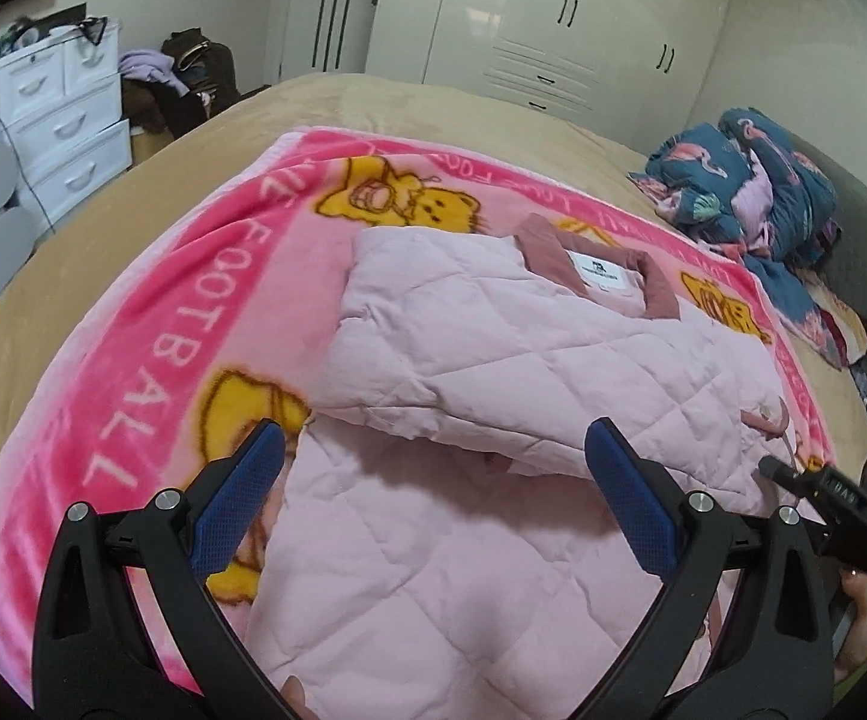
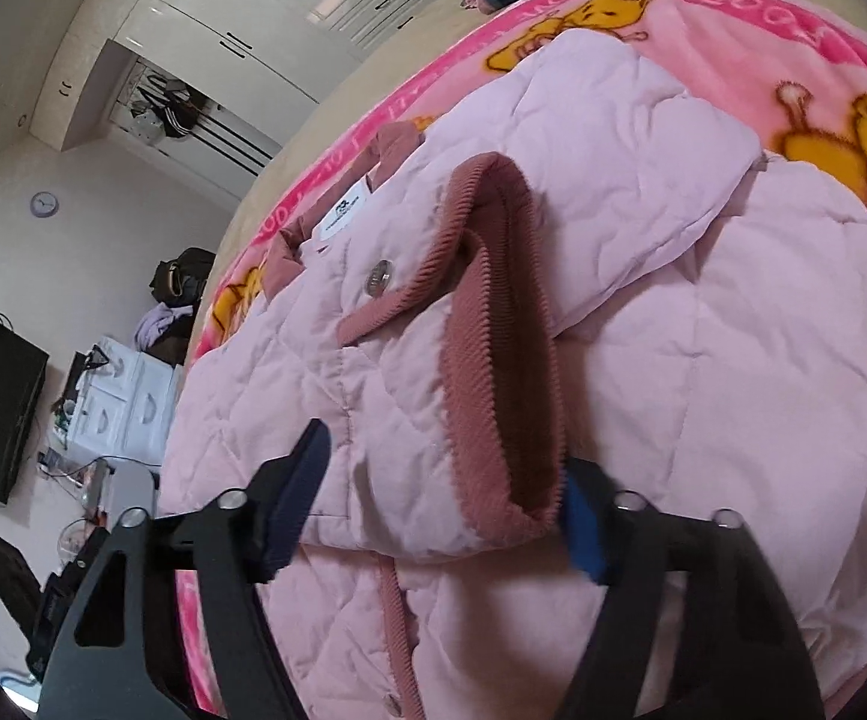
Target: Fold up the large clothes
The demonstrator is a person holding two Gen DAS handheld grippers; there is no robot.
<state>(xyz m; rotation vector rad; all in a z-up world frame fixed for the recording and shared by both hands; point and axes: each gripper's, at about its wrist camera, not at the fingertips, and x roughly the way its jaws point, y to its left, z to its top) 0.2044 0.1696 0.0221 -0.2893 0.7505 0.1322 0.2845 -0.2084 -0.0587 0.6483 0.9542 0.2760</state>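
A pale pink quilted jacket (image 1: pixel 493 348) lies on a pink cartoon blanket (image 1: pixel 193 312) on the bed, one side folded over its body, its collar and white label (image 1: pixel 598 272) at the far end. My left gripper (image 1: pixel 433 468) hangs open above the jacket's near part, holding nothing. In the right wrist view the jacket (image 2: pixel 703 360) fills the frame, and a sleeve with a dusty-rose corduroy cuff (image 2: pixel 493 336) lies between the fingers of my right gripper (image 2: pixel 439 474). The jaws stand wide apart around the cuff, not closed on it.
A bundle of dark blue flamingo-print bedding (image 1: pixel 751 186) sits at the bed's far right. White drawers (image 1: pixel 67 120) and piled clothes (image 1: pixel 181 78) stand left of the bed, wardrobes (image 1: pixel 553 18) behind. The right gripper's body (image 1: pixel 841 516) shows at the right edge.
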